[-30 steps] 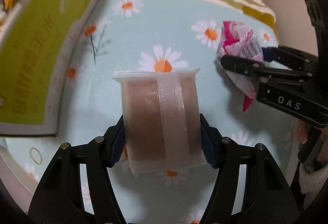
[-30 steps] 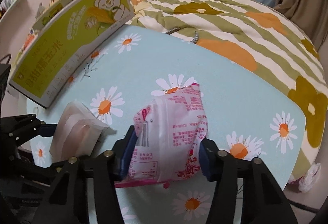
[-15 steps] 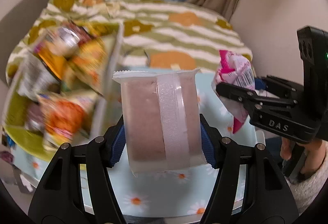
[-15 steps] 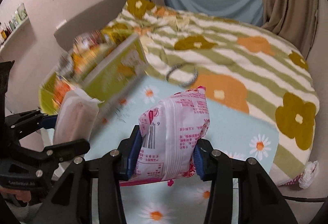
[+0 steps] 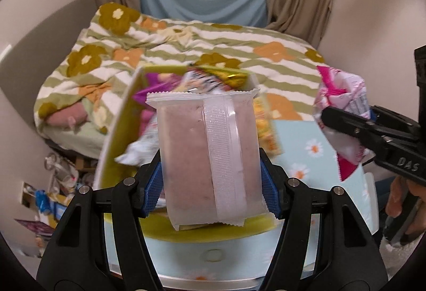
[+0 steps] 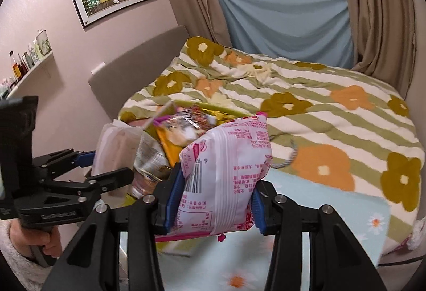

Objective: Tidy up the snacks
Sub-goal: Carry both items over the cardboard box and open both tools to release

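Held up side by side above the bench point(image 5: 298, 136), the left gripper point(image 5: 211, 179) squeezes a brown snack pack point(image 5: 207, 157) and the right gripper point(image 6: 217, 200) squeezes a pink snack bag point(image 6: 226, 173).

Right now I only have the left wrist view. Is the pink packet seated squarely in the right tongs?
Observer: Yes. On the right wrist view the pink packet sits between both blue pads of the right tongs, which grip its lower half.
Operator: Anything on the bed beyond it?
Observer: A grey cord lies on the bedspread, just right of the packet.
Operator: And out past my own side?
Observer: Beyond your left tongs and their pale packet, a wall shelf holds bottles and jars.
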